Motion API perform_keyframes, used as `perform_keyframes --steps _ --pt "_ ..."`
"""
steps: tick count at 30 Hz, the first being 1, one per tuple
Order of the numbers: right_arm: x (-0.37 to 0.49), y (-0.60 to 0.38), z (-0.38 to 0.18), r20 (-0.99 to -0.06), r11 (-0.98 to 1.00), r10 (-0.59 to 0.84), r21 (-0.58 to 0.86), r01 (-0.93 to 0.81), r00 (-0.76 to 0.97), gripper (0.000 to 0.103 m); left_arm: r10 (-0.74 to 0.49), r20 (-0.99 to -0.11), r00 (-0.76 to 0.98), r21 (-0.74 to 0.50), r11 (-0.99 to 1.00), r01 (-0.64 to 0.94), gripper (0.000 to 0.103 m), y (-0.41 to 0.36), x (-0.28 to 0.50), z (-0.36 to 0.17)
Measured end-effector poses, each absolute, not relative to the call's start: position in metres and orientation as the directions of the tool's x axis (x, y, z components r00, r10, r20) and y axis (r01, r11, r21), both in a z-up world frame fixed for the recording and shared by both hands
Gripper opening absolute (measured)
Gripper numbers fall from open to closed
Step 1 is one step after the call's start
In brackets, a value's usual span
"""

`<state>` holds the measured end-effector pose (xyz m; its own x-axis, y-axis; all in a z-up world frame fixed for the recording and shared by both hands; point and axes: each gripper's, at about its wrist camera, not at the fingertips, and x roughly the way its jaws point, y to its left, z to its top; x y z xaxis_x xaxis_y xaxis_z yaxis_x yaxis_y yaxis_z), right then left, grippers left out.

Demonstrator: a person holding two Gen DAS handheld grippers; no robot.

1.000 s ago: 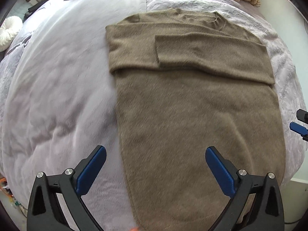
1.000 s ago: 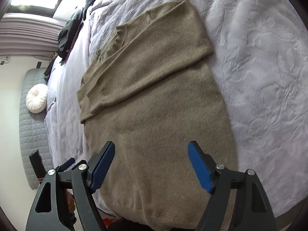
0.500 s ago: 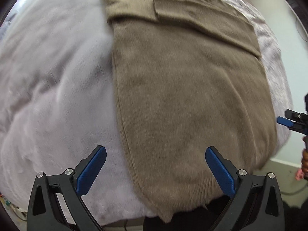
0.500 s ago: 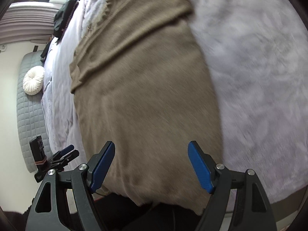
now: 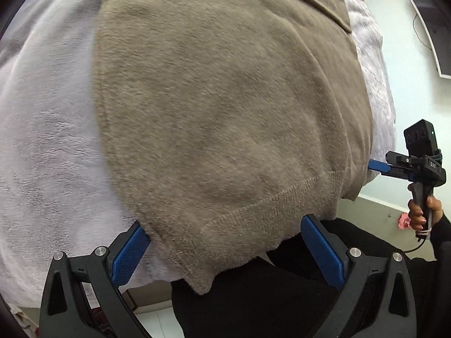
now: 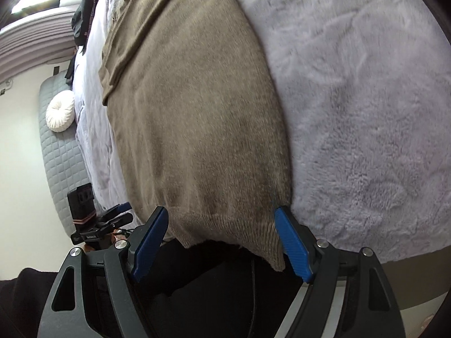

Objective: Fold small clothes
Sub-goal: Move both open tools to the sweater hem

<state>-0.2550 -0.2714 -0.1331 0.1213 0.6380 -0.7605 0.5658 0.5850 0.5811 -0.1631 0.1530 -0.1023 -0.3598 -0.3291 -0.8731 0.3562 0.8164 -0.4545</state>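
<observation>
A brown knitted sweater point(image 5: 220, 107) lies flat on the bed, sleeves folded across its chest at the far end. Its ribbed hem point(image 5: 253, 225) hangs over the near bed edge. My left gripper point(image 5: 225, 249) is open, its blue pads either side of the hem's left corner. My right gripper point(image 6: 222, 239) is open, its pads straddling the hem's right corner point(image 6: 253, 233). The sweater also fills the right wrist view point(image 6: 197, 107). Each gripper shows in the other's view: the right one point(image 5: 377, 165), the left one point(image 6: 121, 211).
The bed is covered with a pale lilac fleece blanket point(image 6: 366, 98). A round white cushion point(image 6: 60, 115) rests on a grey quilted headboard. Dark clothes point(image 6: 84, 19) lie at the far end. The person's dark clothing point(image 5: 267, 295) is below the bed edge.
Both grippers have dropped down and back to the near edge of the bed, closing in on the sweater's hem. Both stay open. The sweater has not moved.
</observation>
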Motion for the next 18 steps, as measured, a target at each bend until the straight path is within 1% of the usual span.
perform_keyframes --steps 3,6,8,9,11,12,13,14,15,16,17,18 --pt "-0.259 -0.268 -0.125 -0.768 0.612 0.632 0.577 0.541 0.103 0.081 -0.34 -0.869 -0.36 -0.465 0.808 0.361 0.103 0.153 -0.166 -0.099" --pt "-0.265 -0.266 -0.137 -0.769 0.619 0.636 0.559 0.552 0.065 0.081 -0.339 -0.863 -0.375 -0.467 0.817 0.337 0.103 0.154 -0.166 -0.108" --pt "-0.265 -0.262 -0.144 -0.755 0.601 0.652 0.572 0.558 0.073 0.081 -0.345 -0.861 -0.374 -0.468 0.825 0.317 0.103 0.159 -0.165 -0.11" --pt "-0.264 -0.259 -0.147 -0.748 0.594 0.659 0.582 0.555 0.079 0.081 -0.351 -0.861 -0.369 -0.469 0.828 0.308 0.102 0.159 -0.165 -0.111" --pt "-0.262 -0.251 -0.152 -0.735 0.581 0.672 0.594 0.556 0.083 0.081 -0.363 -0.863 -0.351 -0.47 0.832 0.294 0.098 0.161 -0.164 -0.107" --pt "-0.262 -0.248 -0.154 -0.727 0.569 0.681 0.6 0.562 0.086 0.081 -0.362 -0.867 -0.343 -0.465 0.835 0.294 0.089 0.163 -0.164 -0.106" --pt "-0.262 -0.245 -0.155 -0.715 0.552 0.693 0.611 0.568 0.095 0.081 -0.356 -0.873 -0.334 -0.456 0.839 0.298 0.076 0.166 -0.163 -0.105" --pt "-0.263 -0.243 -0.155 -0.709 0.543 0.698 0.616 0.57 0.102 0.081 -0.344 -0.88 -0.327 -0.443 0.844 0.303 0.069 0.168 -0.163 -0.105" --pt "-0.264 -0.241 -0.154 -0.705 0.533 0.7 0.62 0.576 0.111 0.077 -0.329 -0.888 -0.321 -0.427 0.849 0.31 0.056 0.17 -0.163 -0.106" --pt "-0.265 -0.241 -0.154 -0.698 0.514 0.705 0.626 0.587 0.126 0.057 -0.319 -0.893 -0.316 -0.416 0.854 0.313 0.043 0.174 -0.161 -0.107" --pt "-0.267 -0.242 -0.155 -0.691 0.501 0.711 0.629 0.594 0.132 0.04 -0.315 -0.896 -0.313 -0.41 0.857 0.312 0.034 0.176 -0.16 -0.108" --pt "-0.268 -0.244 -0.154 -0.689 0.494 0.712 0.628 0.601 0.135 0.01 -0.317 -0.895 -0.314 -0.411 0.859 0.305 0.019 0.18 -0.158 -0.109"
